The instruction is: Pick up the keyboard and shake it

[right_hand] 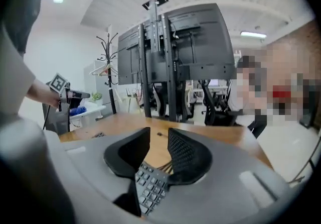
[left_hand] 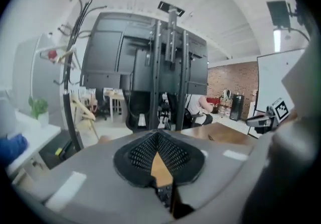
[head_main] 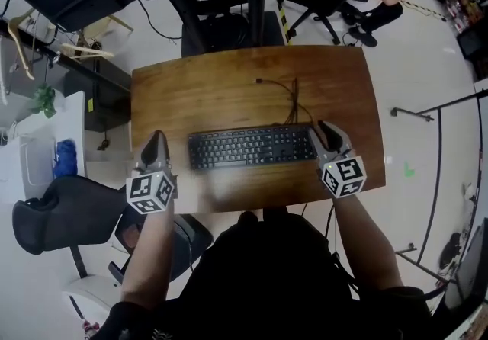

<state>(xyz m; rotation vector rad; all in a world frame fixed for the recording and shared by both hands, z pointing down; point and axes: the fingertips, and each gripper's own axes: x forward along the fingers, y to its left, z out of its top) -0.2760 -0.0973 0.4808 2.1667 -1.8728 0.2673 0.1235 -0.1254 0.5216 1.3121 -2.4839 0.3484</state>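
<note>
On the head view I see the keyboard (head_main: 252,146) flat on the table (head_main: 229,94). Only its own view shows the right gripper (right_hand: 158,131) with jaws apart, the keyboard's end between them (keys facing 1 pad). The left gripper (left_hand: 158,133) is closed on nothing, beside the keyboard's left end.

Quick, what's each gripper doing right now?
Left gripper: closed, empty, beside the keyboard.
Right gripper: jaws apart, keyboard's right end between them, not visibly clamped.
</note>
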